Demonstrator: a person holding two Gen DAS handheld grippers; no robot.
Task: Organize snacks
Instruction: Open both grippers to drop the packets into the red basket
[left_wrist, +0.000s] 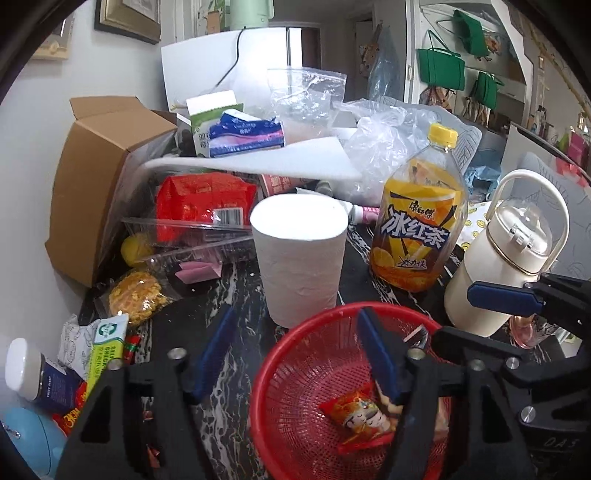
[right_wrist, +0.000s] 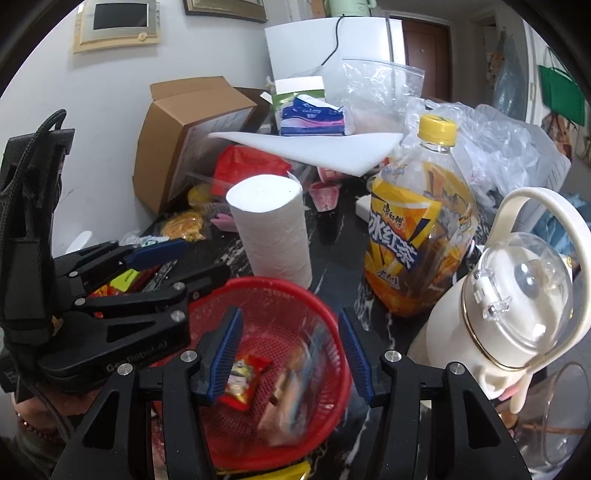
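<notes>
A red mesh basket (left_wrist: 295, 424) (right_wrist: 317, 314) sits on the dark marble table. In it lie a small red snack packet (left_wrist: 358, 417) (right_wrist: 242, 382) and a blurred pale packet (right_wrist: 291, 391) that looks to be dropping between my right fingers. My left gripper (left_wrist: 295, 354) is open and empty over the basket's left rim. My right gripper (right_wrist: 290, 350) is open above the basket; in the left wrist view it shows at the right (left_wrist: 517, 306). More snacks lie at the left: a yellow crispy cake in clear wrap (left_wrist: 135, 297), a green-white packet (left_wrist: 107, 343) and red wrappers (left_wrist: 70, 415).
A toilet paper roll (left_wrist: 301, 258) stands just behind the basket. An iced tea bottle (left_wrist: 417, 218) and a cream flask (left_wrist: 502, 254) stand to the right. A cardboard box (left_wrist: 96, 184), a red bag (left_wrist: 203, 203), tissues (left_wrist: 245, 134) and plastic bags crowd the back.
</notes>
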